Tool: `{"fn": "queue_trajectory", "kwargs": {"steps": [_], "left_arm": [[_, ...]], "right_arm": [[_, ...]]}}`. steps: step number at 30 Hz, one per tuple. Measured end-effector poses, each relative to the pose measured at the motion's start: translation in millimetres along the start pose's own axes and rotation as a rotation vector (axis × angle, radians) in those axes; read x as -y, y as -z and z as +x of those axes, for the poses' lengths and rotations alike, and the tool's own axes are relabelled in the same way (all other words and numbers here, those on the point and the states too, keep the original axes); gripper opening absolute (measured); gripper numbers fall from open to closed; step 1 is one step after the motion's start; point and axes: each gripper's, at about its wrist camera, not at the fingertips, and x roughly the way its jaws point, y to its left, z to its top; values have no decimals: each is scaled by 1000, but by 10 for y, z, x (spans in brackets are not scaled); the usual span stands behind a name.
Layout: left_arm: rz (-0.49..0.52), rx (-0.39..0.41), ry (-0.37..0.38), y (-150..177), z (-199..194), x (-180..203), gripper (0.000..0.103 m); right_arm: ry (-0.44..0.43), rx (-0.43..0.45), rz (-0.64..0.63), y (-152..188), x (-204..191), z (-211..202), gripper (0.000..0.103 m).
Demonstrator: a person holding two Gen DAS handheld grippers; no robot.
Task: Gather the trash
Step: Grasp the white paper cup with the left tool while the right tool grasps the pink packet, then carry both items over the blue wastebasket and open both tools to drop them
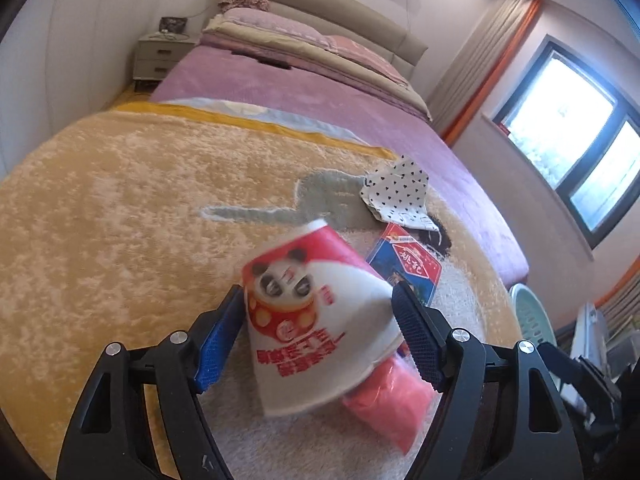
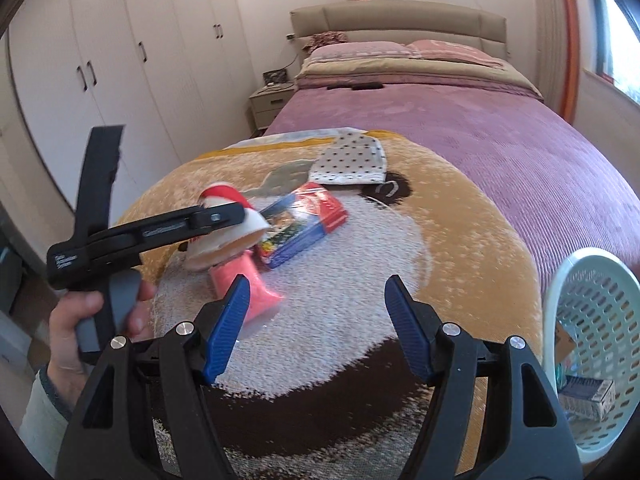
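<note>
My left gripper is shut on a red-and-white paper cup with a panda print, held upside down just above the fluffy blanket; it also shows in the right wrist view, with the left gripper on it. A pink packet lies under the cup, and shows in the right wrist view. A blue-and-red wrapper and a polka-dot face mask lie beyond. My right gripper is open and empty above the blanket.
A pale green plastic basket with some trash inside stands at the right beside the bed, also in the left wrist view. The yellow blanket covers the foot of a purple bed. Wardrobes stand at the left.
</note>
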Motion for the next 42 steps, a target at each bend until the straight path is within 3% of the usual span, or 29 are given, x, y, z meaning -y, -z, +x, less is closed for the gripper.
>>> {"fn": "queue_trajectory", "kwargs": {"steps": [5, 9, 11, 13, 18, 24, 27, 29, 32, 35, 42], "left_arm": [[-29, 28, 30, 38, 7, -23, 65], [-57, 51, 84, 73, -106, -67, 31], [-50, 59, 29, 91, -175, -80, 22], [-34, 67, -19, 118, -224, -88, 22], [-15, 95, -54, 206, -402, -122, 22], [-13, 105, -55, 274, -539, -161, 22], [-23, 103, -54, 324, -562, -172, 22], [-30, 95, -48, 347, -564, -174, 22], [-61, 83, 0, 396, -590, -195, 22], [-46, 89, -8, 430, -654, -156, 22], [-24, 107, -19, 490, -804, -88, 22]], "right_arm": [[-21, -26, -42, -32, -151, 157, 66], [-39, -60, -46, -21, -250, 326, 66], [-45, -71, -56, -7, -316, 402, 66], [-51, -84, -76, 3, -381, 487, 66], [-46, -119, -97, 30, -483, 695, 66], [-54, -168, -107, 24, -514, 833, 66], [-55, -158, -118, 26, -531, 826, 65], [-58, -151, -130, 33, -552, 816, 57], [-54, -150, -150, 48, -586, 814, 54], [-58, -143, -170, 58, -620, 804, 50], [-53, -65, -149, 89, -570, 620, 48]]}}
